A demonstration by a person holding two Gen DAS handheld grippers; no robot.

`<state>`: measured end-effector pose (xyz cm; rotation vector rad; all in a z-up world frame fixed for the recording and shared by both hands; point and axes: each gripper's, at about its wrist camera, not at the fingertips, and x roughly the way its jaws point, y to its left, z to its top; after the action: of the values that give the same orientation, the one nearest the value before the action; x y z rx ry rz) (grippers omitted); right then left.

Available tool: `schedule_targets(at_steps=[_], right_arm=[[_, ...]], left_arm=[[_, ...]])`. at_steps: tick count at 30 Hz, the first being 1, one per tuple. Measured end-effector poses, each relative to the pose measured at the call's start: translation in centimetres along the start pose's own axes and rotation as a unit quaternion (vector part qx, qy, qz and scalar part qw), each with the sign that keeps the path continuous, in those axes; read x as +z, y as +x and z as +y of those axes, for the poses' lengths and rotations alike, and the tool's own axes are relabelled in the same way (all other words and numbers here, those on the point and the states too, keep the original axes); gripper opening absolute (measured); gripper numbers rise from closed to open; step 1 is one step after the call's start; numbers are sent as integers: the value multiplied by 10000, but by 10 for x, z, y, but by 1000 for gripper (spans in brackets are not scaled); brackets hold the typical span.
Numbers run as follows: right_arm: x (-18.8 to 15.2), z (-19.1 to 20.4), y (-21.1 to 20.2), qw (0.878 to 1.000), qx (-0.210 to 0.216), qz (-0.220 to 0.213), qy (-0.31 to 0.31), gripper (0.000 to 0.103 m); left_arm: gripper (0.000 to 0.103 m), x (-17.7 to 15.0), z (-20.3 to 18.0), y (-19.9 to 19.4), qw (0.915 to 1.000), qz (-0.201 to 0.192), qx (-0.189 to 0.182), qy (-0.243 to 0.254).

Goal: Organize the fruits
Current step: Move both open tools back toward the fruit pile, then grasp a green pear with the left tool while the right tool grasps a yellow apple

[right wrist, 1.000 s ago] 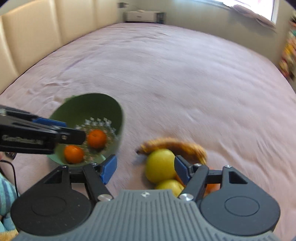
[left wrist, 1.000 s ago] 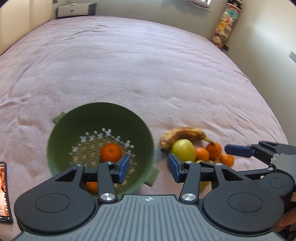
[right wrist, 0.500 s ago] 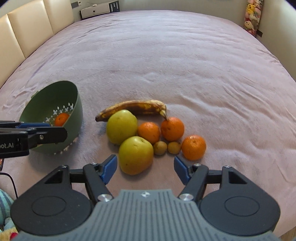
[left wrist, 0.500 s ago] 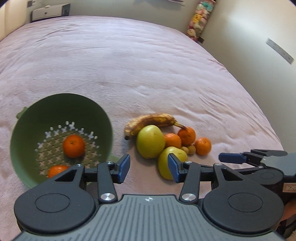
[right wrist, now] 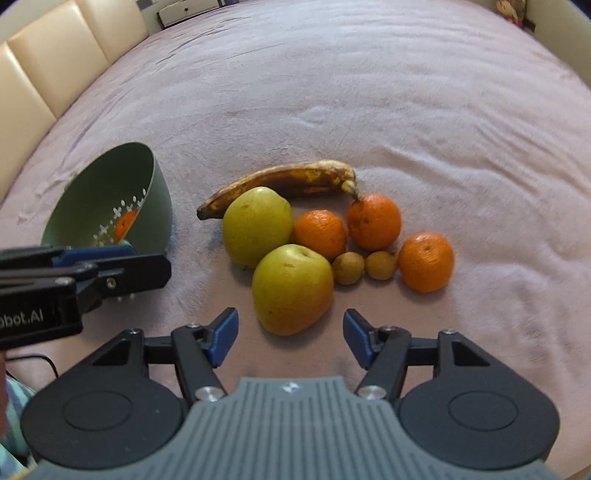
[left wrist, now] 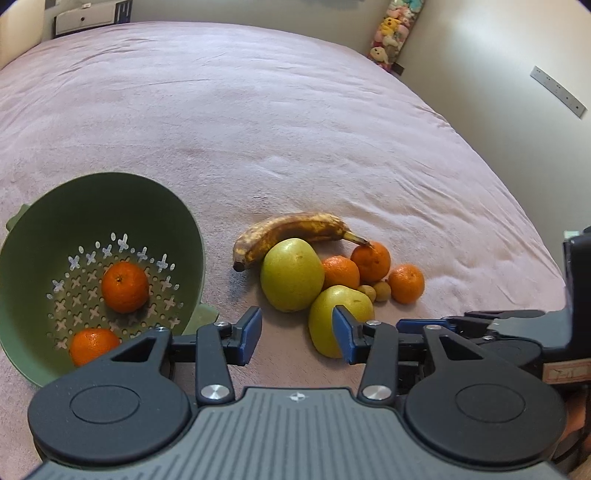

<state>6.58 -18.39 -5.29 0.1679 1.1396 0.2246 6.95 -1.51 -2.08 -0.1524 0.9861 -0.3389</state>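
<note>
A green colander (left wrist: pixel 173 221) (right wrist: pixel 159 192) lies on the pink bedspread and holds two mandarins (left wrist: pixel 125 282). To its right is a pile: a brown-spotted banana (left wrist: pixel 295 230) (right wrist: pixel 288 177), two yellow-green apples (left wrist: pixel 291 278) (right wrist: pixel 291 288), three mandarins (right wrist: pixel 373 221) and two small brown fruits (right wrist: pixel 349 267). My left gripper (left wrist: pixel 295 334) is open and empty, between the colander and the near apple. My right gripper (right wrist: pixel 290 338) is open and empty, just short of the near apple.
The pink bedspread (left wrist: pixel 258 110) stretches far back. A cream padded headboard (right wrist: pixel 48 66) is at the left, a white low cabinet (left wrist: pixel 88 16) at the far end, stuffed toys (left wrist: pixel 391 33) in the far right corner.
Both grippers swung right, from the colander toward the fruit pile. The right gripper has come closer to the near apple. Both stay open.
</note>
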Motion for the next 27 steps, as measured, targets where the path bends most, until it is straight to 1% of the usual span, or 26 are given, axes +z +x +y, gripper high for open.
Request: schedule_targets(at_steps=[9, 15, 19, 23, 27], right_arm=[[11, -5, 26, 9990, 71, 57, 436, 66], [14, -8, 38, 9985, 38, 95, 542, 66], [15, -8, 44, 9982, -6, 162, 573, 61], [16, -8, 44, 9983, -27, 174, 551, 60], [16, -11, 39, 9977, -4, 284, 622, 59]], left_arm=[[51, 6, 5, 17, 9998, 141, -26, -150], [51, 9, 6, 25, 9996, 200, 5, -175], [51, 9, 8, 30, 9994, 259, 13, -209], [50, 10, 10, 34, 9992, 291, 23, -257], [49, 11, 12, 35, 9991, 273, 15, -309]])
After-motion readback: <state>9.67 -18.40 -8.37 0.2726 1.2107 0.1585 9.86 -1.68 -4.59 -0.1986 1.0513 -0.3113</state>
